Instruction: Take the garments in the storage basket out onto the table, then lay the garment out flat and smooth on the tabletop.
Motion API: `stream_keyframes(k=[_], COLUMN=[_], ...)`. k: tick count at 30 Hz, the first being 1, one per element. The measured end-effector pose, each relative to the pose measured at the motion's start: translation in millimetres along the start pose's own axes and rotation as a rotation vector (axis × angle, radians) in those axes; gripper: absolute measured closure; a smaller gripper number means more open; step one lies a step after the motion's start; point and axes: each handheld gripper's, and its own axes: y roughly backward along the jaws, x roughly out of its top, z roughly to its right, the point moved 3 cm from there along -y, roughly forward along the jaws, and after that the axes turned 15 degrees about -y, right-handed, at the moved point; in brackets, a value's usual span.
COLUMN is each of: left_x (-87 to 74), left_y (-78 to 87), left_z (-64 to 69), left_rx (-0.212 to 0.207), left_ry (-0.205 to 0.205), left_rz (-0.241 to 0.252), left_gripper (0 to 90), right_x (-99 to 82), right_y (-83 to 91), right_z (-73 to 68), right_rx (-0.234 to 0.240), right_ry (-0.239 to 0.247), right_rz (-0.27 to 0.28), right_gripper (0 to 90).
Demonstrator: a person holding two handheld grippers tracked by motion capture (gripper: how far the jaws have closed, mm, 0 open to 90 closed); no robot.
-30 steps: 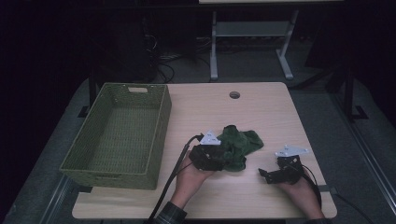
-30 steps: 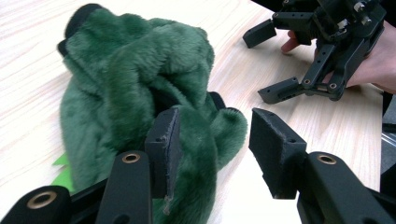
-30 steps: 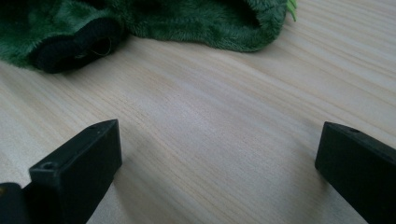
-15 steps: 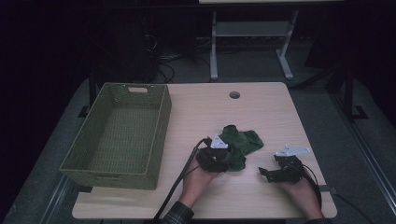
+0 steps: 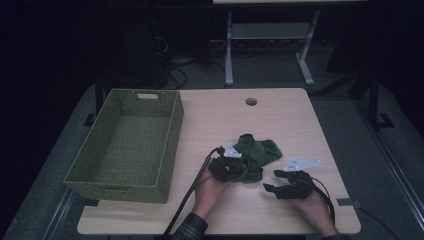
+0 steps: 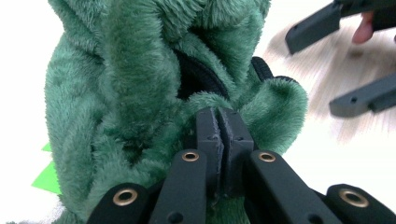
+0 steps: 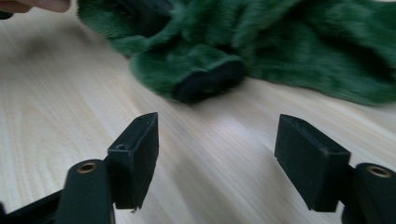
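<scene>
A crumpled green plush garment (image 5: 252,156) with black ribbed cuffs lies on the light wooden bench (image 5: 280,115), toward its near edge and right of the middle, well apart from the green woven rectangular basket (image 5: 125,145) that stands along the left edge. The left hand-held gripper (image 6: 218,135) has just been closing, and its jaws now stand together, pinched on a fold of the garment's fleece beside a cuff; in the high view it sits at the garment's near-left side (image 5: 226,167). The right hand-held gripper (image 7: 217,154) has its jaws apart, though they have just been narrowing, with nothing but bare bench between them; a dark cuff lies just ahead of it, and in the high view it hovers just right of the garment near the bench's near edge (image 5: 280,189). The garment looks light, soft and limp, so it should sag and trail from any single hold. A thick fold or a ribbed cuff would likely give the firmest bite, since loose pile may slip.
</scene>
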Motion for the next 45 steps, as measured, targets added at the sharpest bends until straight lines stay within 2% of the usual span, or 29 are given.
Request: stream_keyframes(k=[6,8,14,17,18,20,21,22,27,30,39,45], left_x=[0.1,0.8,2.4,4.0,5.0,7.2,7.2,8.3,9.1,8.4,4.2,-8.3], left_y=[2.5,4.8,17.1,23.0,26.1,33.5,33.5,36.9,43.6,48.5,65.4,78.7], left_z=[-0.3,-0.5,-0.9,-1.1,-1.0,-1.7,-1.7,-1.5,-1.1,-1.4,-5.0,-10.8], left_rx=[-0.013,-0.033,-0.051,-0.046,-0.046,-0.041,-0.041,-0.037,-0.030,-0.027,-0.018,-0.006], left_ry=[0.011,0.021,0.028,0.025,0.025,0.033,0.033,0.037,0.033,0.040,0.049,0.066], left_rz=[0.014,0.035,0.088,0.101,0.109,0.133,0.133,0.143,0.156,0.166,0.192,0.189], left_gripper=[88.5,88.8,88.9,88.9,88.9,88.9,88.9,88.9,88.9,88.9,88.9,88.9], right_x=[2.8,4.4,10.3,11.2,11.5,10.8,10.8,11.0,13.0,13.6,16.1,15.1], right_y=[-8.5,-10.9,-16.0,-17.7,-19.2,-19.9,-19.9,-17.6,-12.0,-9.7,8.8,24.8], right_z=[-10.0,-12.9,-10.2,-10.7,-10.6,-10.0,-10.0,-10.0,-11.6,-10.7,-3.3,7.7], right_rx=[0.026,0.052,0.058,0.048,0.042,0.032,0.032,0.028,0.023,0.019,0.018,-0.008], right_ry=[0.034,0.002,-0.006,-0.004,0.002,0.016,0.016,0.023,0.048,0.050,0.033,0.020], right_rz=[-0.007,-0.003,0.006,0.007,-0.001,-0.012,-0.012,-0.007,0.009,0.001,0.043,0.072], right_gripper=[33.2,34.8,41.3,46.2,54.7,62.4,62.4,70.2,80.4,81.7,82.5,82.6])
